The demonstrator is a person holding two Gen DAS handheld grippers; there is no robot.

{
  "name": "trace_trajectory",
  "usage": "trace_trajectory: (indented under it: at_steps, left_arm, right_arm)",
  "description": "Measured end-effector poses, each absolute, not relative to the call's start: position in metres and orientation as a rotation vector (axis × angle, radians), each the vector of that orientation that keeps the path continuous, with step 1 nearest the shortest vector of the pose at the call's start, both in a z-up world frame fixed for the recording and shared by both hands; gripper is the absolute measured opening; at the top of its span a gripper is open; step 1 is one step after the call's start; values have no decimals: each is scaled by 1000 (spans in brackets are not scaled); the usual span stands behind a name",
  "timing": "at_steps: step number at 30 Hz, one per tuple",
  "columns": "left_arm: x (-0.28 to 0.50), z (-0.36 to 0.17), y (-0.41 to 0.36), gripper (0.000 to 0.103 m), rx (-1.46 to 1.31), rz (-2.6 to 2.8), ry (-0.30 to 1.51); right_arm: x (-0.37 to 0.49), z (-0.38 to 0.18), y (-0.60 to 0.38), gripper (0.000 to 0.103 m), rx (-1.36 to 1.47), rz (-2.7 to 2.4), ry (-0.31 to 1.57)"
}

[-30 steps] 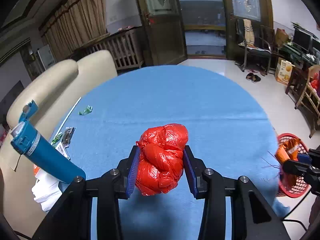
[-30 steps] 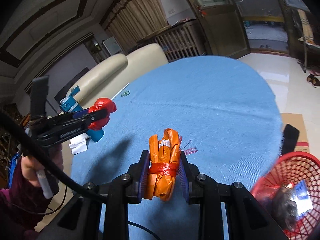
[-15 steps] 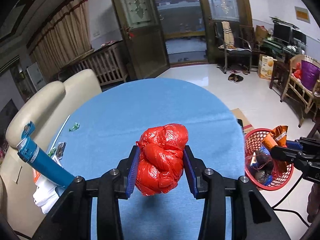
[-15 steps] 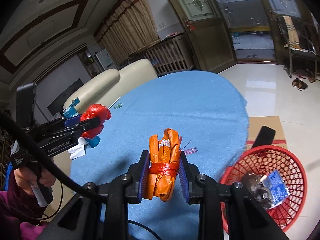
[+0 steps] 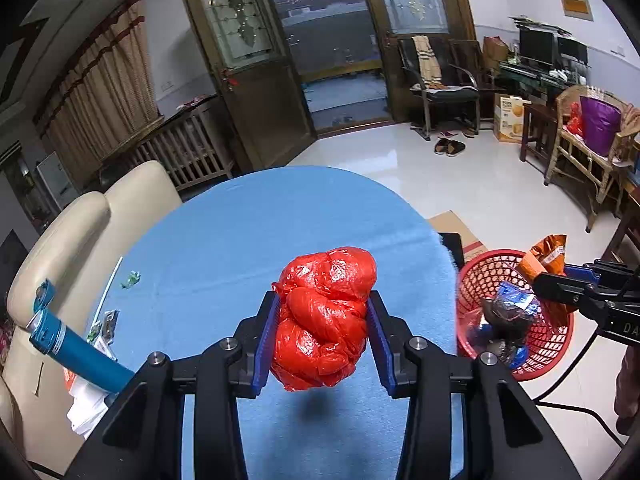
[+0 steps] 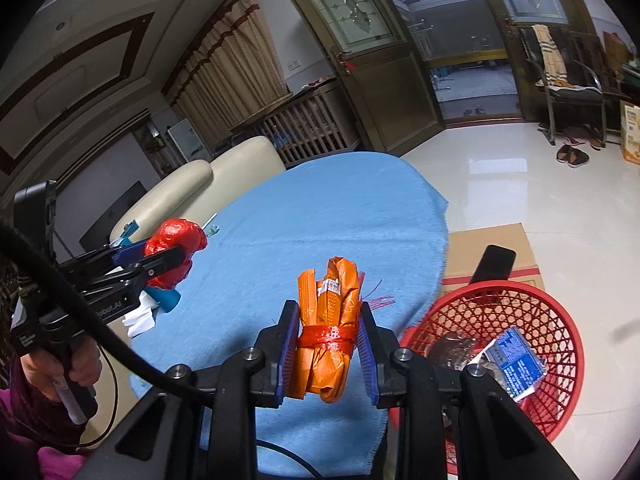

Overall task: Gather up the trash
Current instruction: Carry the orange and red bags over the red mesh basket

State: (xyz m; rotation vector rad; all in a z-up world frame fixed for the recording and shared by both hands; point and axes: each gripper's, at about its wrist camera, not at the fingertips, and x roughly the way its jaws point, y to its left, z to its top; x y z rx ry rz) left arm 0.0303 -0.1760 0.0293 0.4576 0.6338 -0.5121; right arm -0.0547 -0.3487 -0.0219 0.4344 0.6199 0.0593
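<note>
My left gripper (image 5: 323,320) is shut on a crumpled red plastic bag (image 5: 326,312) and holds it above the blue table (image 5: 248,248). The bag also shows in the right wrist view (image 6: 176,248). My right gripper (image 6: 327,340) is shut on a rolled orange wrapper bundle (image 6: 326,328) tied with a red band, held over the table's right edge. The bundle shows in the left wrist view (image 5: 546,254) above the red mesh basket (image 5: 472,280). The basket (image 6: 560,328) stands on the floor to the right and holds dark and blue wrappers.
A blue cylindrical bottle (image 5: 76,350), white paper (image 5: 88,408) and small wrappers (image 5: 130,280) lie at the table's left. A cream sofa (image 5: 72,232) stands beyond them. A cardboard box (image 6: 492,244) sits behind the basket. Chairs and a desk line the far right.
Both grippers have lifted and swung to the right with their loads. The red basket has come further into both views and the orange bundle is now over it.
</note>
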Motion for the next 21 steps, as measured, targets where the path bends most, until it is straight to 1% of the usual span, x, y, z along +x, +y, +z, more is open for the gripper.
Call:
trace_trajectory:
  at_steps: [21]
  left_arm:
    - [17,28,-214,44,528,-586,631]
  right_arm:
    - [-74,-24,-392,31,506,-22,585]
